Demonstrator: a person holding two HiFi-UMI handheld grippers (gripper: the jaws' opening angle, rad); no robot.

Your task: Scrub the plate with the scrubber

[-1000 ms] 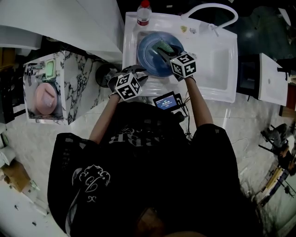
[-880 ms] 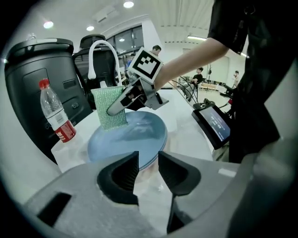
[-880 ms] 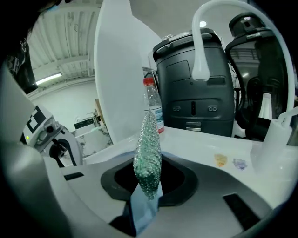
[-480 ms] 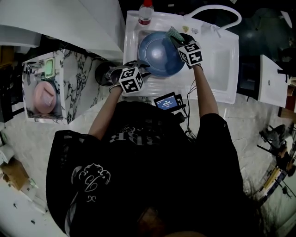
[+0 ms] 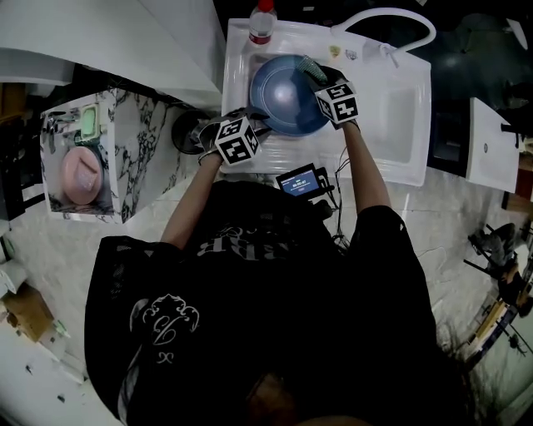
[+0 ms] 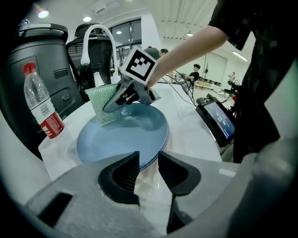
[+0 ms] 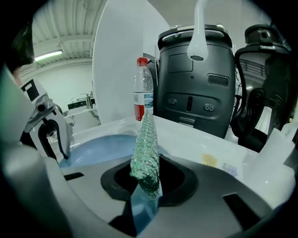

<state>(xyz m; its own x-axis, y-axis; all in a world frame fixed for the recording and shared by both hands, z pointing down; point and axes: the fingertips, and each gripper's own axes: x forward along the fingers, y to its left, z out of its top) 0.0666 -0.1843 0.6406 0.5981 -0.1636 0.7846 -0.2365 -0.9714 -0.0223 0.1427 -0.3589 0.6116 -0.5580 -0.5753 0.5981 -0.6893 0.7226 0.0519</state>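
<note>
A blue plate (image 5: 286,96) lies in the white sink (image 5: 391,108). My left gripper (image 5: 255,119) is at the plate's near left rim; in the left gripper view its jaws (image 6: 148,160) are closed on the rim of the plate (image 6: 118,139). My right gripper (image 5: 321,77) is shut on a green mesh scrubber (image 5: 312,66) at the plate's far right edge. The scrubber (image 7: 145,148) stands upright between the right jaws, its lower edge against the plate (image 7: 93,144). The left gripper view shows the scrubber (image 6: 103,106) resting on the plate's far side.
A water bottle with a red cap (image 5: 261,23) stands at the sink's back left corner. A white faucet (image 5: 387,21) arches over the back right. A small lit screen (image 5: 301,180) hangs at the sink's front. A marble counter (image 5: 133,141) holding a pink item (image 5: 82,173) lies left.
My right gripper carried the scrubber from the plate's middle to its far right edge, then came back a little. My left gripper shifted slightly, still on the rim.
</note>
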